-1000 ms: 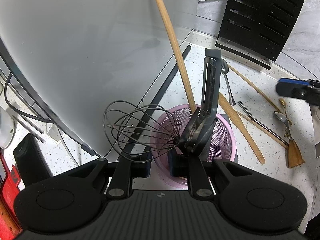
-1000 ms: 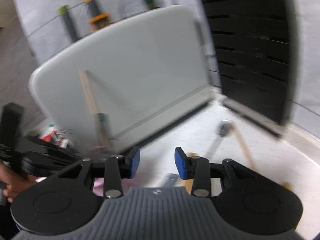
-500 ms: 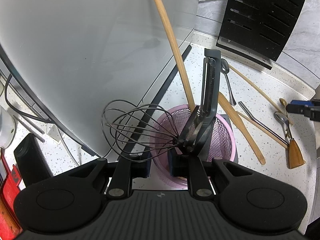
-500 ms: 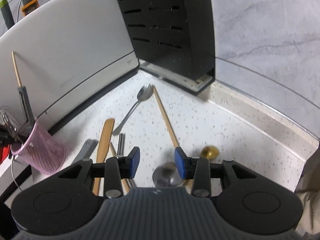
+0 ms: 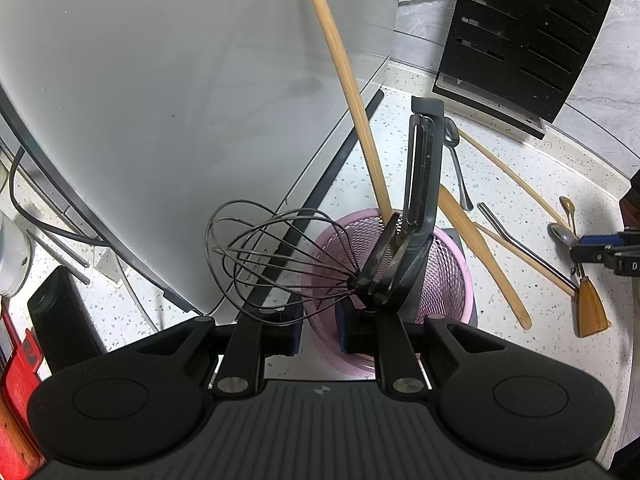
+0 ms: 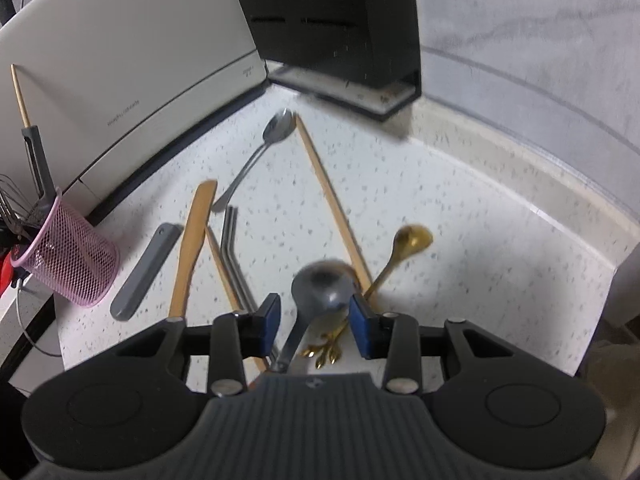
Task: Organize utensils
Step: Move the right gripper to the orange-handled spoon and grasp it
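Compared with before, our right gripper [image 6: 314, 320] has come down over the steel spoon [image 6: 320, 290] near the pink basket [image 6: 68, 264], jaws closing around it. Our left gripper [image 5: 318, 330] still holds the basket rim, narrow.

Your left camera looks steeply down, close over the pink basket [image 5: 400, 264]; your right camera looks down at the surface [image 6: 460, 208]. Both share basket and knife block [image 5: 528, 28].
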`<state>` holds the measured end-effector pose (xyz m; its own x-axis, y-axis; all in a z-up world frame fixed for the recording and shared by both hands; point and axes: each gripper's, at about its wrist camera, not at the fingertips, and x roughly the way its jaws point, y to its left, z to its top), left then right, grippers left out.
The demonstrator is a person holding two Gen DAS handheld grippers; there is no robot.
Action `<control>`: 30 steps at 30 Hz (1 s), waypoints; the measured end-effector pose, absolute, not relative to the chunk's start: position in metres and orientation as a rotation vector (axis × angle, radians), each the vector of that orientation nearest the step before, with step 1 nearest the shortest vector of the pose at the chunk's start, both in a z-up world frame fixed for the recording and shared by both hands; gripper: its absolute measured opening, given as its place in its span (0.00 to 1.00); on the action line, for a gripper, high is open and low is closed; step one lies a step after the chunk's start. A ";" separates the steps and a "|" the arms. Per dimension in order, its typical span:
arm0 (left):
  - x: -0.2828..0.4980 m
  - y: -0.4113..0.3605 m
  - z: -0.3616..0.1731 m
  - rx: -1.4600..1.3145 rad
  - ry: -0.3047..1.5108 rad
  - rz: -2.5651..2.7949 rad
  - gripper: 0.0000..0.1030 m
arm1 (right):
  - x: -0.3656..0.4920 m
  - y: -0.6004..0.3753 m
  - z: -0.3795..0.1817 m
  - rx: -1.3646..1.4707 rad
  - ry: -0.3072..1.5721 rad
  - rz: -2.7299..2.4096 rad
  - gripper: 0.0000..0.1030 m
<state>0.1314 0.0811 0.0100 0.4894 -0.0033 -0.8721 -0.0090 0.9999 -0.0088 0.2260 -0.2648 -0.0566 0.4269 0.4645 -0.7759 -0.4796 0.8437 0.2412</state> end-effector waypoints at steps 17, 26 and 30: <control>0.131 0.081 0.010 -0.013 1.059 0.002 0.19 | 0.230 -0.246 -0.069 0.040 0.979 0.630 0.13; 0.131 0.081 0.011 -0.014 1.059 0.002 0.19 | 0.230 -0.243 -0.070 0.090 0.985 0.645 0.00; 0.131 0.081 0.011 -0.013 1.059 0.000 0.19 | 0.227 -0.243 -0.065 0.098 0.975 0.658 0.00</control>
